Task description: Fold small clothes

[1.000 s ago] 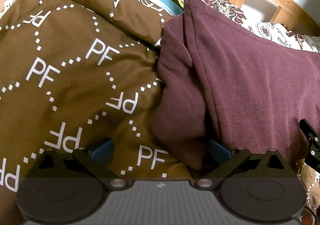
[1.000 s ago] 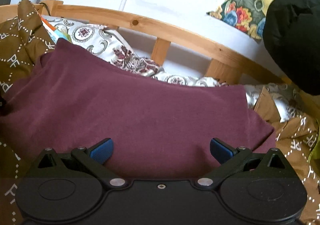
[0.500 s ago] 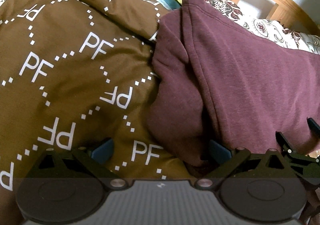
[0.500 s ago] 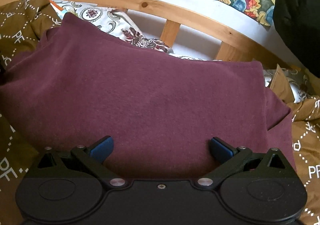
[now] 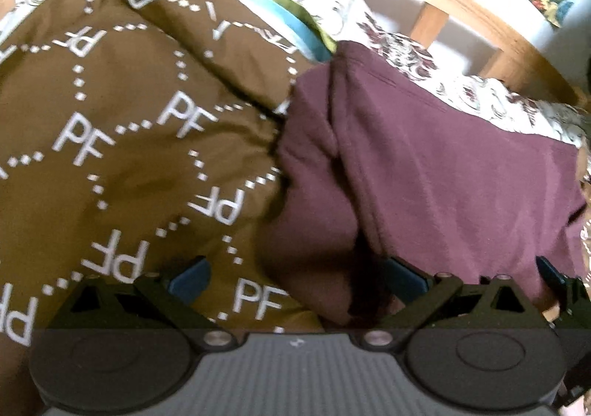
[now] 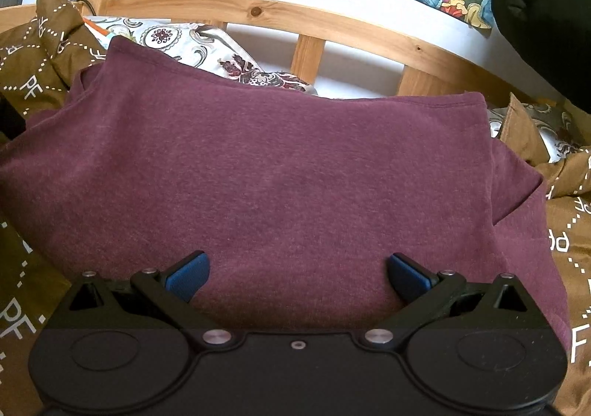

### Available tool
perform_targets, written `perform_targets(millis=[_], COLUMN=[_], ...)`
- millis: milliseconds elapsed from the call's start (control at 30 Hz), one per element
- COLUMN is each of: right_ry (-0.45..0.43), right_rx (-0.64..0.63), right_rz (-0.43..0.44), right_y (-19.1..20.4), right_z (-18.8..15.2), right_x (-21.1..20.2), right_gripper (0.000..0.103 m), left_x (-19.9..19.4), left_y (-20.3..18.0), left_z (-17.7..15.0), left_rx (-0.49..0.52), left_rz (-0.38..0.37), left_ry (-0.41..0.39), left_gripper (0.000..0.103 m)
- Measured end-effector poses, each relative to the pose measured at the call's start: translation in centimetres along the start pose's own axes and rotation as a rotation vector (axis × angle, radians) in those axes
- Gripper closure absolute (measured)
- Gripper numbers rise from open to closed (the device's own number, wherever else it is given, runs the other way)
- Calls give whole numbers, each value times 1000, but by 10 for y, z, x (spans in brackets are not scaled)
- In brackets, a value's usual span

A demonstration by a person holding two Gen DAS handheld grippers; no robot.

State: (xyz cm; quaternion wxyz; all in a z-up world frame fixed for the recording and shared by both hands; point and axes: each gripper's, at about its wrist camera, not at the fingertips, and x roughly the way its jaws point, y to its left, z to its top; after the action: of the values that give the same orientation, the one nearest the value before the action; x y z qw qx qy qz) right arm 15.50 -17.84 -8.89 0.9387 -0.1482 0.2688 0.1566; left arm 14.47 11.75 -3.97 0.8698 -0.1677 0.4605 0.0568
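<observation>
A maroon garment [image 6: 280, 172] lies folded on the brown bedspread, its top layer smooth and its far hem straight. In the left wrist view the maroon garment [image 5: 443, 172] fills the right half, with a bunched sleeve at its left edge. My left gripper [image 5: 295, 275] is open over that left edge, one blue pad above the bedspread and the other at the sleeve. My right gripper [image 6: 295, 273] is open above the garment's near edge with nothing between its fingers. The right gripper's tip [image 5: 557, 279] shows at the left view's right edge.
A brown bedspread [image 5: 122, 142] printed with white "PF" letters covers the bed. Patterned pillows [image 6: 207, 46] and a wooden bed rail [image 6: 314, 20] run along the far side. A black garment [image 6: 543, 9] hangs at the upper right by the wall.
Both cameras have tilted and pulled back a little, showing more of the rail and wall. The garment lies as before and both grippers stay open.
</observation>
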Motion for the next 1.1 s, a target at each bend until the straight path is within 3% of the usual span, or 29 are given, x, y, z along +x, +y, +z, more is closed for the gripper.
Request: perform_targets(millis=[100, 233, 667, 867, 1100], right_ry=[-3, -7, -10, -10, -10], right_rx=[3, 5, 8, 8, 8], right_rz=[1, 3, 7, 8, 9], right_y=[-1, -1, -3, -3, -3], right_z=[-1, -1, -2, -3, -3], right_x=[0, 0, -1, -1, -1], right_gripper=[1, 1, 1, 1, 1], left_x=[8, 23, 14, 21, 38], left_y=[-3, 2, -4, -9, -7], left_z=[-2, -4, -3, -3, 0], left_rx=[6, -60, -48, -1, -48], left_rz=[-45, -104, -211, -163, -136], left_ry=[41, 129, 62, 61, 82], left_gripper=[1, 1, 1, 1, 1])
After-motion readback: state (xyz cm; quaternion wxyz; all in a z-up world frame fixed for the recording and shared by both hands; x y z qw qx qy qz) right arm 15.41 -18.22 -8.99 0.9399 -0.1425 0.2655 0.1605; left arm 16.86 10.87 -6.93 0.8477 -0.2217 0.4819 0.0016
